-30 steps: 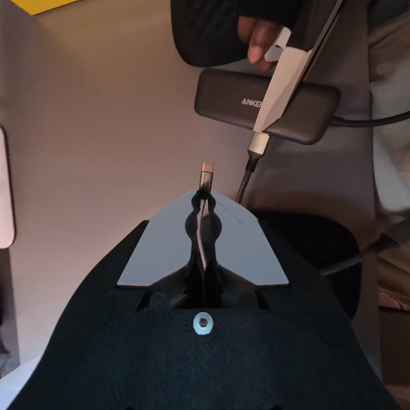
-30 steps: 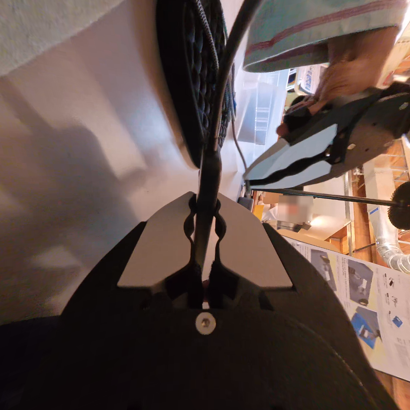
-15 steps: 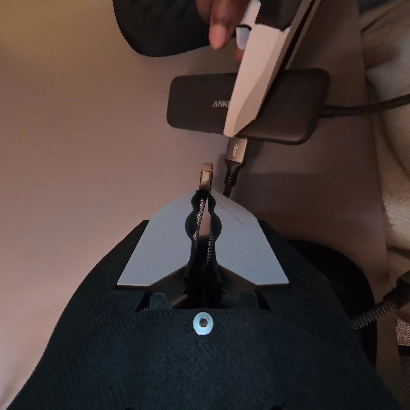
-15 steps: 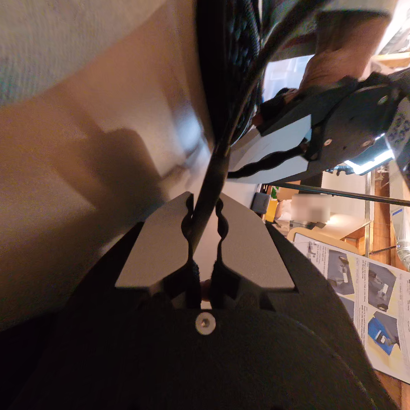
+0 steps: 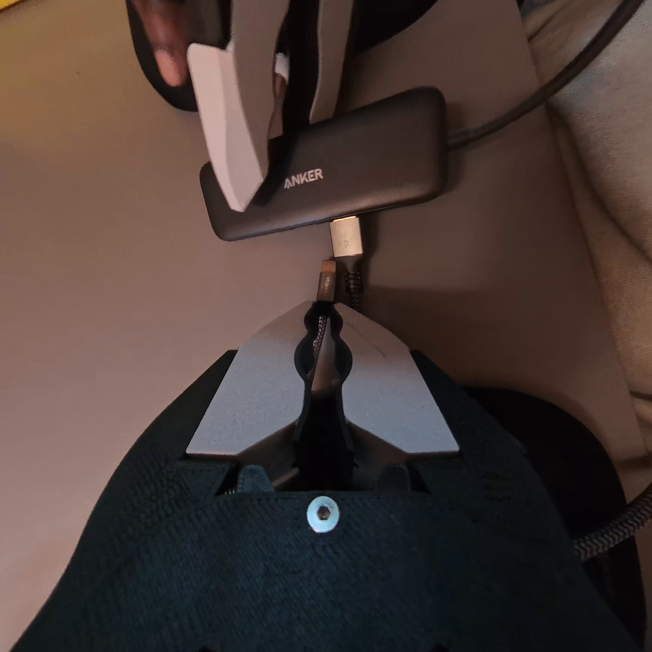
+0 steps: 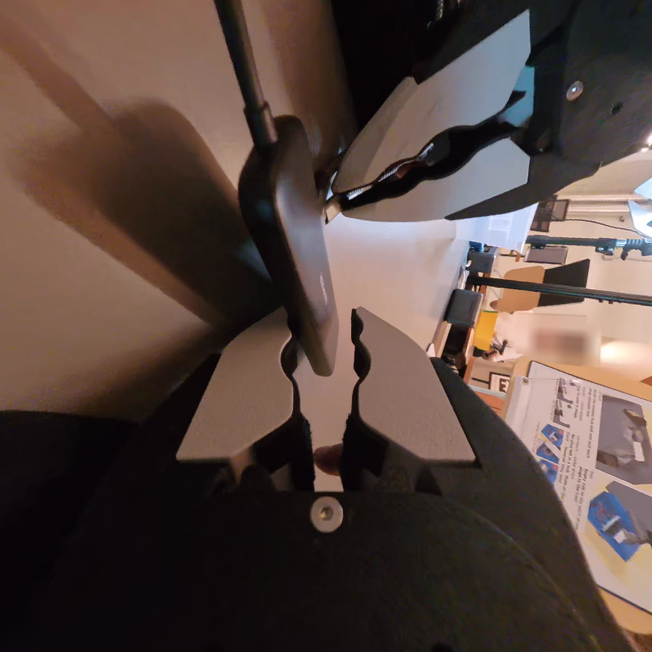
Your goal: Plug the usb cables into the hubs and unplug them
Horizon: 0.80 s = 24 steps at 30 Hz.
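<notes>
Left gripper (image 5: 323, 306): lower centre of left view, clamped on a braided cable (image 5: 318, 338); its plug (image 5: 326, 280) points up-frame toward the hub, tip just short of it.
Hub (image 5: 352, 169): upper centre, on the table (image 5: 88, 264); long axis runs left-right, tilted up to the right. A silver plug (image 5: 346, 237) sits in its near edge.
Right gripper (image 6: 321, 338): fingers narrowly apart around the hub's end (image 6: 317, 338); grip cannot be told.
Right view only: hub edge-on, its cord (image 6: 247, 70) leaving up-frame; posters (image 6: 582, 441) at right.
</notes>
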{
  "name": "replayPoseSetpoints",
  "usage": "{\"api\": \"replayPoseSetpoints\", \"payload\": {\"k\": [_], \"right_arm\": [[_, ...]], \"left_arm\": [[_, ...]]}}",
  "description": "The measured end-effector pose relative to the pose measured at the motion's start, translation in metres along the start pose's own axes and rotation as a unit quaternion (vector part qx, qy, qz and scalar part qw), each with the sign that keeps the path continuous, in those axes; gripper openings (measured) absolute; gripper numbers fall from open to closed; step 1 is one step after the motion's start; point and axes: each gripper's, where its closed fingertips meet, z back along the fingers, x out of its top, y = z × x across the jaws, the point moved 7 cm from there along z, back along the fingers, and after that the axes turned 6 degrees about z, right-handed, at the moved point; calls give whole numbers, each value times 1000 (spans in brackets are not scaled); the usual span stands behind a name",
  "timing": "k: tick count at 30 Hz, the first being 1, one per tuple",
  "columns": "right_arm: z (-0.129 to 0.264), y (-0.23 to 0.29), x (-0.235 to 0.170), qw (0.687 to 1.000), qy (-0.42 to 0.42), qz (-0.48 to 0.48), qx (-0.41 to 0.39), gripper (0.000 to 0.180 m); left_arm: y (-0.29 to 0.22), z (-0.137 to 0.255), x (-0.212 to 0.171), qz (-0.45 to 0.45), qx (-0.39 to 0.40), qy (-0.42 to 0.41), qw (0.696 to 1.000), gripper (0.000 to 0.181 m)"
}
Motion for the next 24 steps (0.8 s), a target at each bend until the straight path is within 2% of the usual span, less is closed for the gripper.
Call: {"api": "replayPoseSetpoints", "payload": {"k": [4, 8, 12, 14, 18, 21, 24], "right_arm": [[-6, -5, -10, 999, -21, 21, 13, 28], [-13, -5, -16, 999, -36, 34, 13, 17], [-11, -6, -14, 998, -19, 54, -17, 14], [1, -12, -12, 998, -31, 22, -50, 12], [32, -25, -10, 992, -39, -4, -120, 12], [53, -34, -2, 983, -64, -9, -171, 12], [69, -41, 7, 974, -72, 2, -213, 12]], "left_arm": [[-1, 0, 0, -11, 1, -7, 1000, 6], [-1, 0, -1, -10, -2, -13, 1000, 6], [0, 2, 0, -8, -6, -21, 1000, 7], [4, 14, 4, 14, -10, -42, 999, 7], [20, 63, 23, 75, 7, -93, 993, 6], [28, 86, 37, 100, 19, -58, 993, 6], [25, 79, 49, 126, -17, -5, 992, 6]]}}
